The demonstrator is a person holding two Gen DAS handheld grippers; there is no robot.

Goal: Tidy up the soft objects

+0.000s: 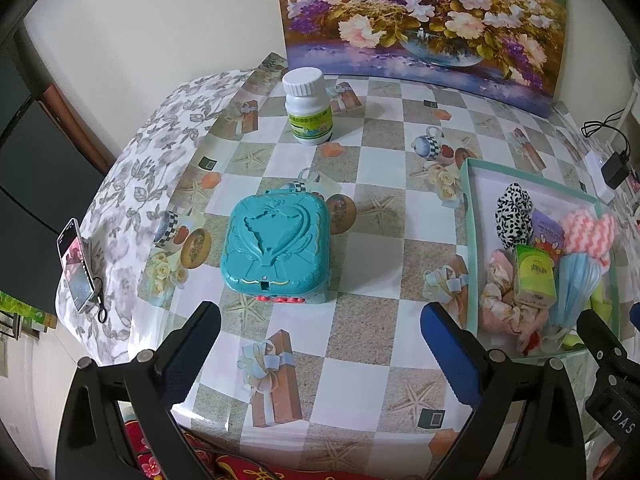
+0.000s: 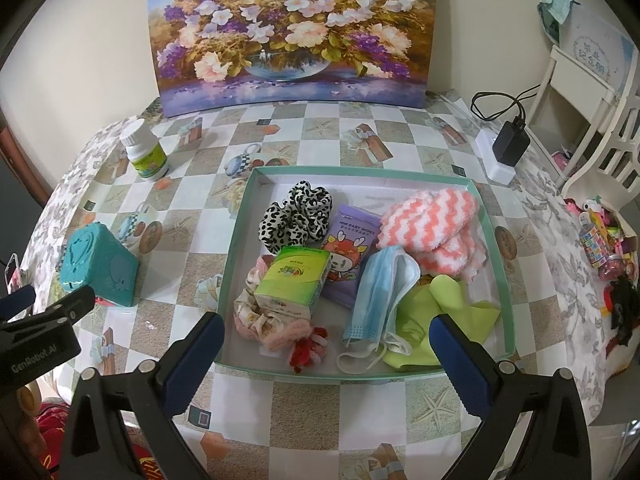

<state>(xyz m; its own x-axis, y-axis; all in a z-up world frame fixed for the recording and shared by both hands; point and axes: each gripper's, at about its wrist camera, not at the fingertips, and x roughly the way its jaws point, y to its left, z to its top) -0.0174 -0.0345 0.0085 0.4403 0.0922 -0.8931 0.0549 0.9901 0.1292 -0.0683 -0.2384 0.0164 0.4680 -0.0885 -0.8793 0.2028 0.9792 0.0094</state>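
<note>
On the counter, covered by a checked cloth printed with gifts and starfish, a shallow green-rimmed tray holds the soft things. Seen from the right wrist, a black-and-white spotted scrunchie lies at the tray's 11 o'clock, with a pink-and-white zigzag cloth at 2 o'clock. A purple wipes packet sits near the middle, touching a green tissue pack at its 8 o'clock. Under the tissue pack a pale floral scrunchie shows, and beside it a pink fluffy hair tie with a red-and-white bit. A blue face mask drapes from the centre toward 6 o'clock, partly over a lime-green cloth at 5 o'clock.

Outside the tray, at its 9 o'clock, stands a teal plastic box, and a white bottle stands well apart at 11 o'clock. A flower painting leans against the wall at 12 o'clock.

The right tongs hover spread wide over the tray's near edge, grasping nothing. The left tongs are likewise released, empty, just short of the teal box.
</note>
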